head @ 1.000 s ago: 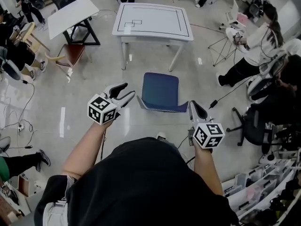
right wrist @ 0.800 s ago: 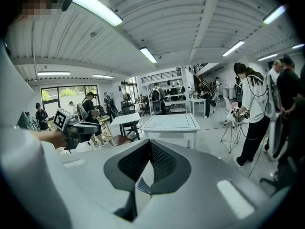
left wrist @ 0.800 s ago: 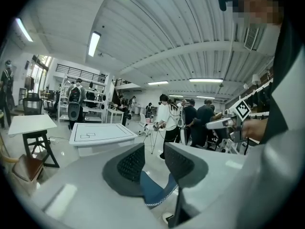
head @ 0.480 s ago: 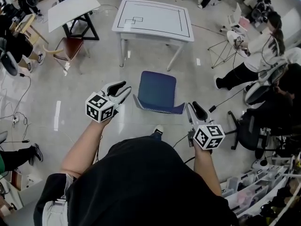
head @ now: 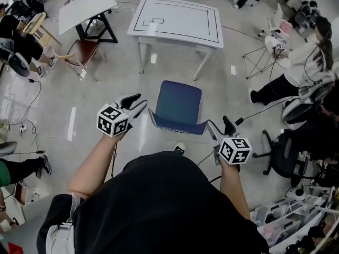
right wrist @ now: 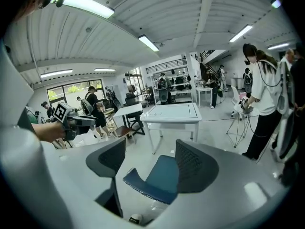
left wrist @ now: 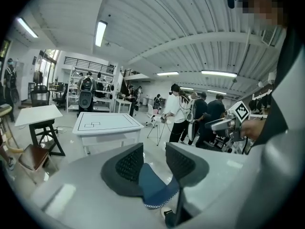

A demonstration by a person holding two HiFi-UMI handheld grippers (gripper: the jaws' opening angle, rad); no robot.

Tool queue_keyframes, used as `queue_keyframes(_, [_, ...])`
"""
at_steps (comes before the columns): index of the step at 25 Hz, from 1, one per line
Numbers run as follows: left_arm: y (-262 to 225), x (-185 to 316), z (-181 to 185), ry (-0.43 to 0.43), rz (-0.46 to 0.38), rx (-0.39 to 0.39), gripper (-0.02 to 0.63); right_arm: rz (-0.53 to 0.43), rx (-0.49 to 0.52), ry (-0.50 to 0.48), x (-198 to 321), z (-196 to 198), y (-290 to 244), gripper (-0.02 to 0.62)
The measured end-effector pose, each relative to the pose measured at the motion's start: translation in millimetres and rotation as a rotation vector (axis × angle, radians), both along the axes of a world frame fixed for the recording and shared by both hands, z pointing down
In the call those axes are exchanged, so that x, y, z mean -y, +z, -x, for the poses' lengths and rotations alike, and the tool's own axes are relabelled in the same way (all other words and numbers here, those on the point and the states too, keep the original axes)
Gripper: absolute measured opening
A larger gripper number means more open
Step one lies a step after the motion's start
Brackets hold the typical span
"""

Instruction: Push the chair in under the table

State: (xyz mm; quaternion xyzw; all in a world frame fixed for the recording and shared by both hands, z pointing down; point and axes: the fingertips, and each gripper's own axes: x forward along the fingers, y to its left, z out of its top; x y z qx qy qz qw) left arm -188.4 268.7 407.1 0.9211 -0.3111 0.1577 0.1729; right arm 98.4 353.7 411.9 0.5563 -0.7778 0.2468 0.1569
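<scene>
Right, blue padded chair [head: 178,103] standing well short of white rectangular table [head: 180,15]. Left gripper [head: 136,102] narrowly apart, just eased open; right gripper [head: 220,127] wide, just opened; both empty (backrest [head: 177,127] not yet touched). Risk: uneven shove skewing chair into table leg [head: 197,67].

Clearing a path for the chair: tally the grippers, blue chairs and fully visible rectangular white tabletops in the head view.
Grippers: 2 (left gripper, right gripper; jaws of both have just been opening, nothing between them)
Blue chair: 1
White tabletops: 2 (lined table, black-legged table)
Total: 5
</scene>
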Motion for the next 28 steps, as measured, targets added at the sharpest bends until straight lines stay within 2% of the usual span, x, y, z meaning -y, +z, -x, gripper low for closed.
queue_keyframes(6, [8, 23, -33, -0.021, 0.034, 0.027, 0.278, 0.032, 0.025, -0.059, 37, -29, 24, 0.378])
queue_keyframes(16, [30, 42, -88, -0.063, 0.093, 0.078, 0.298, 0.113, 0.092, -0.161, 79, -73, 72, 0.383])
queue_keyframes(24, [51, 37, -95, -0.138, 0.158, 0.114, 0.302, 0.172, 0.105, -0.283, 101, -75, 98, 0.387])
queue_keyframes(28, [62, 31, -96, -0.155, 0.190, 0.143, 0.304, 0.206, 0.064, -0.349, 100, -74, 119, 0.388])
